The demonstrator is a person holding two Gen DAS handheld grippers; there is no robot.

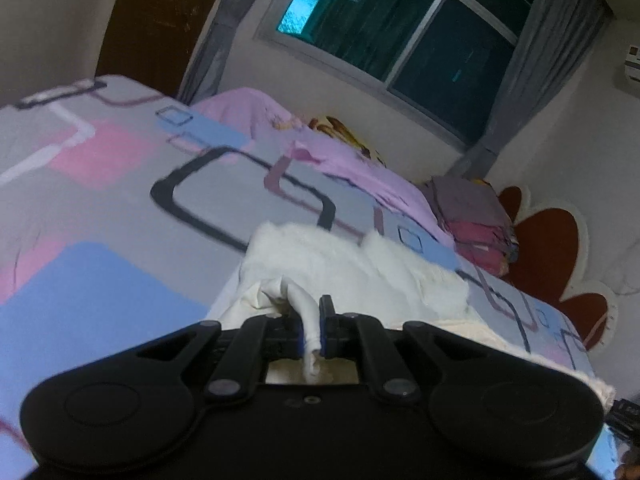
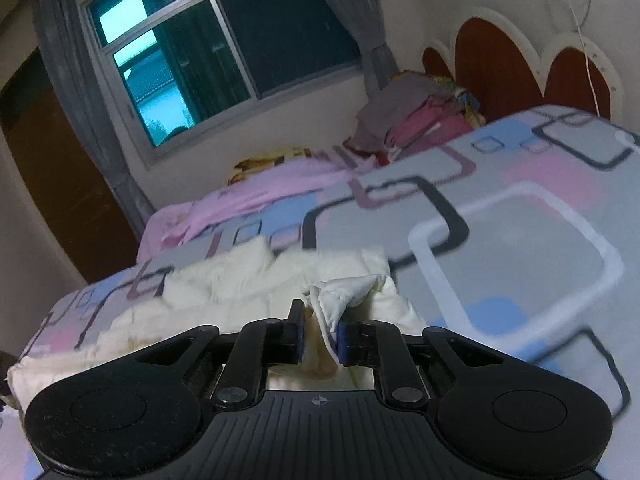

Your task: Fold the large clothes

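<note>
Status: mid-fold, early.

L gripper [image 1: 316,332]: jaws clamped on a thin edge of the white garment [image 1: 360,276], fabric pinched between the pads and poking out behind them. R gripper [image 2: 320,336]: jaws nearly closed; a fold of the same garment [image 2: 248,276] lies between them against the R pad, small gap on the L pad side, so can't tell if the pinch is firm.

Garment pos: on the bed [image 1: 100,208], bulk bunched just ahead of both grippers, rest trailing under/behind them toward the near bed edge. Still rumpled, no clean crease or flat panel visible.

Judgement: both near corners/edges picked up, looks like carrying them fwd over the body for 1st fold. Done: grab. Left: lay the edge down, smooth, 2nd fold(s), prob stack.

Folded pile [image 1: 476,224] sits well ahead, far side of bed by the headboard, so prob other items already done. Pink sheet [image 1: 348,160] beyond garment, untouched.
</note>
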